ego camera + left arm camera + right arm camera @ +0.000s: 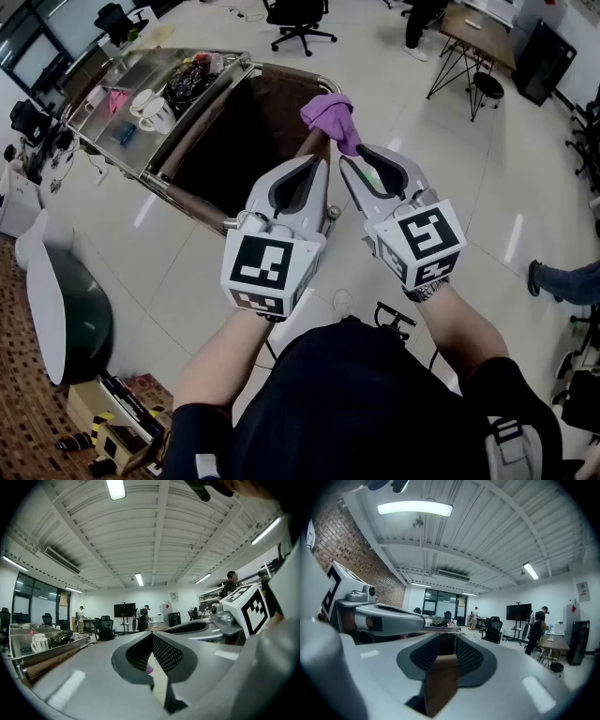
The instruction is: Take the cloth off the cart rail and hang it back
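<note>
No word, brand or number can be read. The left marker cube (260, 265) and right marker cube (424, 241) bear only black-and-white patterns; a wall notice (174, 596) is too small.

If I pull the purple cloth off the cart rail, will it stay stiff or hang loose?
The cloth will probably flop: it already sags in folds over the rail. It looks thin, so likely light. It seems only draped there, so a small tug may slide it off.

Both forearms outstretched, level; left tongs (317, 156) pinched together, right tongs (352, 157) parted.
</note>
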Tool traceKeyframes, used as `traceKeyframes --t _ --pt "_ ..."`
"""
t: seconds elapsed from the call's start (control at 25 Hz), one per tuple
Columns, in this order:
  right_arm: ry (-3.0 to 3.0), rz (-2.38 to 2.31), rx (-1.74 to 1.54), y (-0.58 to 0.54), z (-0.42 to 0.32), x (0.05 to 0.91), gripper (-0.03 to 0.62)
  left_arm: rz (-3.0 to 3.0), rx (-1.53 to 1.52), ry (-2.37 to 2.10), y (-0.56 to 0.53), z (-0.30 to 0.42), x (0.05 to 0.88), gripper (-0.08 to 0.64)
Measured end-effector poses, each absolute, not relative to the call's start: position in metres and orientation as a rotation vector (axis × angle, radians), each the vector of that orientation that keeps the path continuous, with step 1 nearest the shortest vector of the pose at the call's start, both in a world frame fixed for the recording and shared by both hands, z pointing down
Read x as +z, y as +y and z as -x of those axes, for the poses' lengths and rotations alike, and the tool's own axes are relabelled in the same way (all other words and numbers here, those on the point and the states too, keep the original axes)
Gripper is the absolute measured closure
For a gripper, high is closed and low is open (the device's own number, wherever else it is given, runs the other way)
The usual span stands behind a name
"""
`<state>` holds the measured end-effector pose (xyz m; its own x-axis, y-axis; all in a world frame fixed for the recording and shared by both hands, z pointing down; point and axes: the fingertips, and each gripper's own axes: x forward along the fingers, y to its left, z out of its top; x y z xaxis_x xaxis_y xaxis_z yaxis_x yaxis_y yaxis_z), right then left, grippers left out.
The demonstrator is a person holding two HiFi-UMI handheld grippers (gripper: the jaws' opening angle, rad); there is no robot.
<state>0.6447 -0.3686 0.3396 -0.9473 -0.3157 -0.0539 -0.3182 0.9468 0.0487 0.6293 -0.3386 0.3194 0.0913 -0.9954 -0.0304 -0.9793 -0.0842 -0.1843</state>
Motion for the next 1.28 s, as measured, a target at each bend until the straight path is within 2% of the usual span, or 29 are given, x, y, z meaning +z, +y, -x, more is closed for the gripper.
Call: traceKeyframes --t 0.68,0.92,1.28 --pt "3.172 0.375 -0.084 -0.506 -0.579 0.41 0.442 2.149 -0.228 2.185 -0.46 -0.574 0.359 0.557" --pt "3.248 0.293 -0.144 -0.527 -0.552 0.44 0.408 2.12 -0.247 2.23 -0.48 -0.557 0.366 0.557" --pt "3.301 0.192 -0.321 -0.543 -0.536 0.475 0.408 2.103 -0.268 2.258 -0.504 -0.545 0.375 0.557"
